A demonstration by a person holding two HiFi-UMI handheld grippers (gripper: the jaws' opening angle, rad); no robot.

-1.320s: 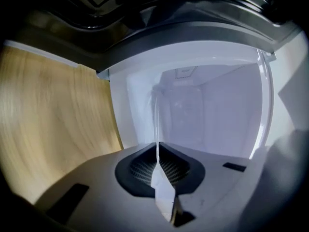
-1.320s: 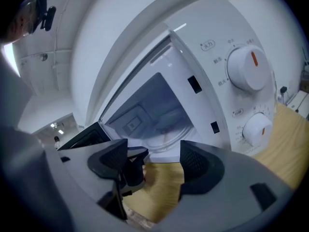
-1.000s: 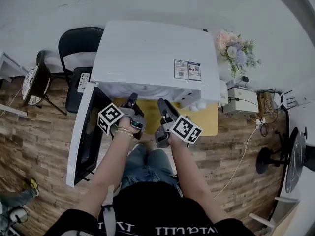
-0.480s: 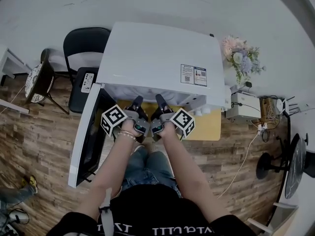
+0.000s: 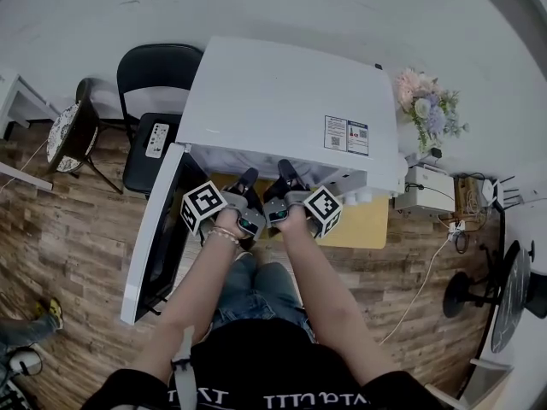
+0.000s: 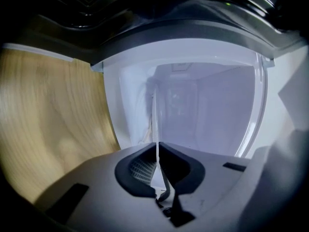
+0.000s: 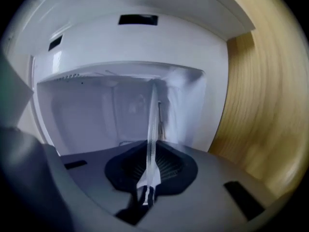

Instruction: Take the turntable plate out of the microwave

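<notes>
Both pinch the turntable plate (image 7: 153, 124) inside the microwave (image 5: 282, 92): your left gripper (image 5: 246, 179) clamped, right gripper (image 5: 285, 171) just closed on its barely visible edge.

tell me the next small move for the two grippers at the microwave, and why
Probably lift slightly and draw both grippers back together, out of the microwave. The left gripper is shut on the edge of the turntable plate, and the right gripper has just closed on it too.
</notes>
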